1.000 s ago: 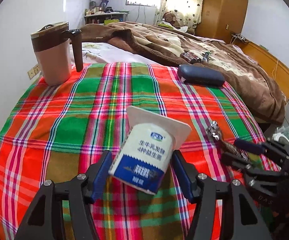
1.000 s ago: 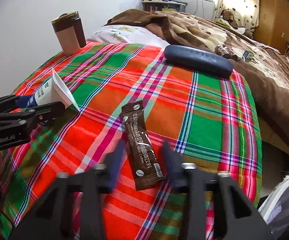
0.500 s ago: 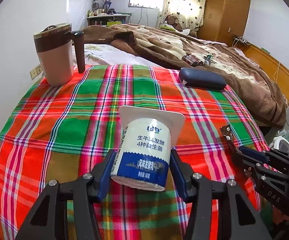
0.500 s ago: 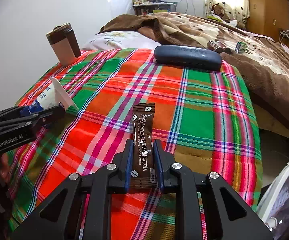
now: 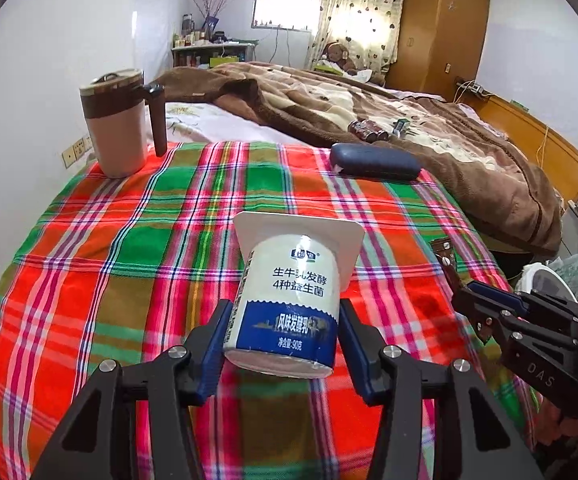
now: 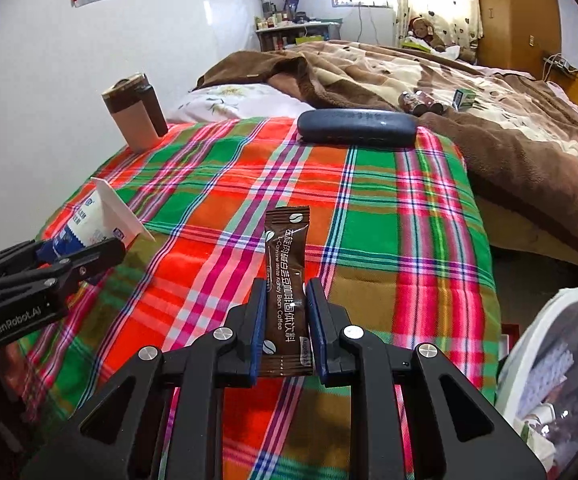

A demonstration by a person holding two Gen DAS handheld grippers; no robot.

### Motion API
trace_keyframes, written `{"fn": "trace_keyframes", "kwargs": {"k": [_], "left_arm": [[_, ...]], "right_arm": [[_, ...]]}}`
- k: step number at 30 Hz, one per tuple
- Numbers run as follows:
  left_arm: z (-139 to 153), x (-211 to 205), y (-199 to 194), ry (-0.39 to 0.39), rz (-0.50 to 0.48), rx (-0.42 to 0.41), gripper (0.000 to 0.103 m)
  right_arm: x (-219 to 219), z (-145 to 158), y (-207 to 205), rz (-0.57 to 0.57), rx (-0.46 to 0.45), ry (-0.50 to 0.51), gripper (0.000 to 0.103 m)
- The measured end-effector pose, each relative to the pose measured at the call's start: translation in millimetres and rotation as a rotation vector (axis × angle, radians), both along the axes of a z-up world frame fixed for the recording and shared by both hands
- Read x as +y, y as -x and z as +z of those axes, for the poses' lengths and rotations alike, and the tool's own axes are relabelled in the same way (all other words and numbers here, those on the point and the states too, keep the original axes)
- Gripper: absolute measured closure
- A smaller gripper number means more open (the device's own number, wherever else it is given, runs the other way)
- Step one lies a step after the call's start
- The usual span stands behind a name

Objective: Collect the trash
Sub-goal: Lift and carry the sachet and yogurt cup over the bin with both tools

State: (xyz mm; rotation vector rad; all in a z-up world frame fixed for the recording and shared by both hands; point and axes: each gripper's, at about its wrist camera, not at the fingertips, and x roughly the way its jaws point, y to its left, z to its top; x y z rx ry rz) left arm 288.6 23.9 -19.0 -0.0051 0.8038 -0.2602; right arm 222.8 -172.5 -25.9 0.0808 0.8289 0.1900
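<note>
I had both pieces clamped above the plaid cloth point(image 6: 373, 184): the left tool point(image 5: 283, 334) gripped the yogurt cup point(image 5: 289, 300), the right tool point(image 6: 287, 320) pinched the coffee sachet point(image 6: 287, 276). Only the white bin point(image 6: 549, 364) right of the cloth remained.

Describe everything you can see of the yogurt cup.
The yogurt cup is a small white plastic tub with a dark blue band near its base and printed Chinese text. Its square white rim flange points away from the camera and its base toward it, so it lies tilted. The left gripper holds it by the sides between blue pads, above the plaid cloth. Whether it is sealed or empty cannot be told.
</note>
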Motion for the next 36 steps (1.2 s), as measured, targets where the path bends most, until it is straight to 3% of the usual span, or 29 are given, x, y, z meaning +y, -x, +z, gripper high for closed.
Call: {"fn": "trace_keyframes", "kwargs": {"k": [21,36], "left_arm": [[39.7,-51.8,78.2,0.009,-0.078,-0.091,0.051],[61.7,-117.0,122.5,0.029,-0.187,-0.131,0.051]], "right_arm": [[-42.2,30.1,56.1,-0.068,-0.101,-0.048,0.082],[-89.1,49.1,104.7,-0.181,-0.168,-0.035,0.082]]}}
